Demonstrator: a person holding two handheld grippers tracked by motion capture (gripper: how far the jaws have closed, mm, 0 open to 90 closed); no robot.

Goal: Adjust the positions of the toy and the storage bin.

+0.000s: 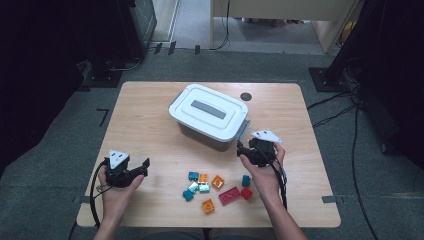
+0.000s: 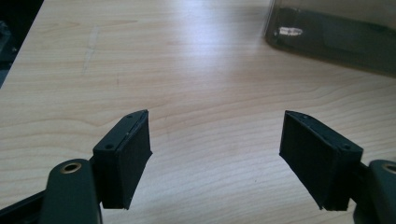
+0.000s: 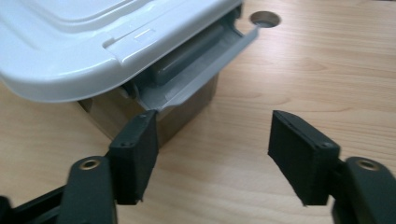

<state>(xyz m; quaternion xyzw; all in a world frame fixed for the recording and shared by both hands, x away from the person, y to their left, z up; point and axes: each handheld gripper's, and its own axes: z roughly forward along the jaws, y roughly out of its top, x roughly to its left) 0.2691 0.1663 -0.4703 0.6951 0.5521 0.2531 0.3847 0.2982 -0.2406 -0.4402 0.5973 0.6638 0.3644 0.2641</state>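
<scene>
Right gripper (image 3: pixel 212 154) spread beside grey flip-up latch (image 3: pixel 201 79) of white-lidded plastic box (image 1: pixel 209 111), nearer than spread left gripper (image 2: pixel 215 158).

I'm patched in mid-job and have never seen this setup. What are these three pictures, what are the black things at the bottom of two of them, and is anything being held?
No robot here: a person holds a two-jaw tool in each hand. The high view looks down on the wooden table; the left gripper is at the picture's left, the right gripper at its right. The other two pictures come from cameras riding on those tools, so the black blocks at the bottom are each tool's own jaws.

On the table stand a grey box with a white lid and, nearer the person, a loose cluster of coloured building bricks.

Nothing is held. The left gripper's jaws stand apart over bare wood. The right gripper is open too, pointed at the box's flipped-out grey latch; one jaw is close to it, but I cannot tell whether it touches.
</scene>
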